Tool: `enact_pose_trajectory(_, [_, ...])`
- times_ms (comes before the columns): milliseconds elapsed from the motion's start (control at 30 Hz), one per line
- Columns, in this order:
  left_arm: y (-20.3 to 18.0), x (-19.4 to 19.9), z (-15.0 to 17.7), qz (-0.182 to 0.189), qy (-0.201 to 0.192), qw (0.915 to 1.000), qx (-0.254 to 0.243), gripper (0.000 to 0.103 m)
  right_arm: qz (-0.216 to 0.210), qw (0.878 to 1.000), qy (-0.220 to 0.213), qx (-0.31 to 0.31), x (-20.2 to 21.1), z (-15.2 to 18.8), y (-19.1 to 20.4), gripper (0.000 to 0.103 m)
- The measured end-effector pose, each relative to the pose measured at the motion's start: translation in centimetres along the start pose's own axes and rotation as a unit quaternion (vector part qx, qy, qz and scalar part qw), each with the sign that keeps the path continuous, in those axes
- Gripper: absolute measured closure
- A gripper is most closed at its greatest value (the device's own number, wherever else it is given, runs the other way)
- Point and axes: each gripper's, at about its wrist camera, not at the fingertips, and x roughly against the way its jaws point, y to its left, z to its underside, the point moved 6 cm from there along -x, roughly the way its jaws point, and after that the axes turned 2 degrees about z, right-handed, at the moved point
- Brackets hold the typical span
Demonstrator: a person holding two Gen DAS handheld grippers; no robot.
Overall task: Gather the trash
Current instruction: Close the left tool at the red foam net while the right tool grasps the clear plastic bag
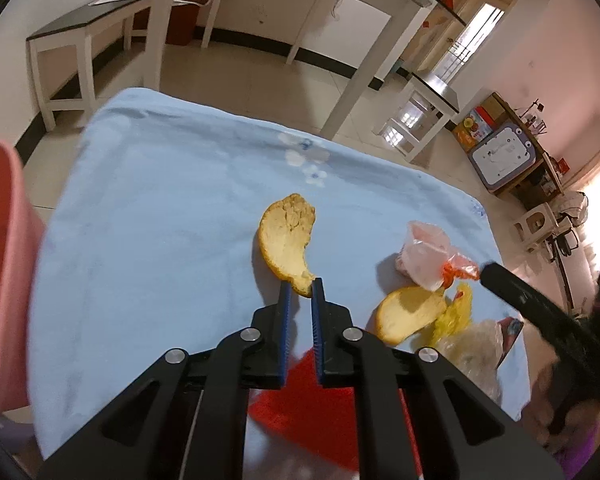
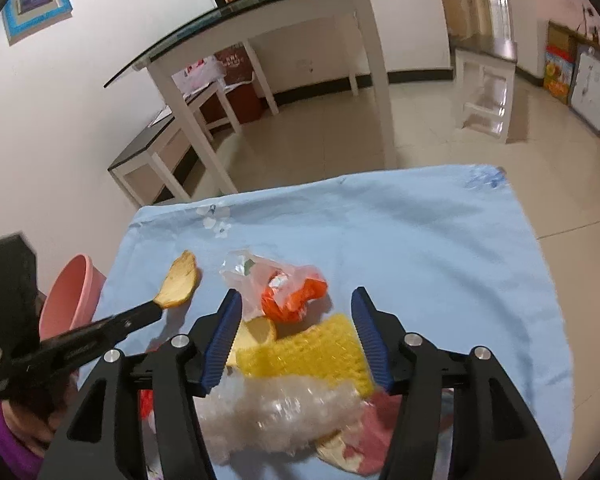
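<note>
I judge I'm early in the job: nearly all the trash still lies on the blue cloth over the worktop, and I can't see inside the pink bin at the far left edge. My left gripper has its jaws pinched on the near tip of the big orange peel, a curled, dry-looking strip showing its pale inside. To its right sit a crumpled plastic bag with orange bits, a smaller peel, a yellow knitted pad and clear wrap. My right gripper hangs above that pile, jaws spread wide, holding nothing.
</note>
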Motion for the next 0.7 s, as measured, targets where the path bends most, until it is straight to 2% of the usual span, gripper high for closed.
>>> enact_pose_trajectory(167, [1.6, 1.9, 0.9, -0.01, -0.009, 0.9999, 0.006, 0.094, 0.006, 0.999, 0.03, -0.02, -2.2, -0.1, -0.1, 0.048])
enact_pose_trajectory(267, [2.3, 2.7, 1.6, -0.02, -0.015, 0.9997, 0.002, 0.094, 0.001, 0.999, 0.043, -0.029, -3.1, 0.1, 0.1, 0.061])
enact_pose_trajectory(333, [2.5, 3.2, 2.0, -0.025, -0.018, 0.9995, -0.001, 0.094, -0.012, 0.999, 0.04, -0.03, -3.1, 0.1, 0.5, 0.075])
enact_pose_trajectory(367, [2.6, 3.6, 2.4, -0.026, -0.02, 0.9994, -0.002, 0.094, -0.012, 0.999, 0.039, -0.024, -2.9, 0.1, 1.0, 0.086])
enact_pose_trajectory(533, [3.0, 5.6, 3.5, -0.033, -0.037, 0.9987, -0.009, 0.094, -0.002, 1.0, 0.023, -0.004, -1.7, 0.4, 2.0, 0.089])
enact_pose_trajectory(700, [3.4, 8.3, 4.3, -0.031, -0.064, 0.9973, -0.016, 0.094, -0.001, 0.999, -0.024, 0.021, 1.6, 0.0, 4.0, 0.09])
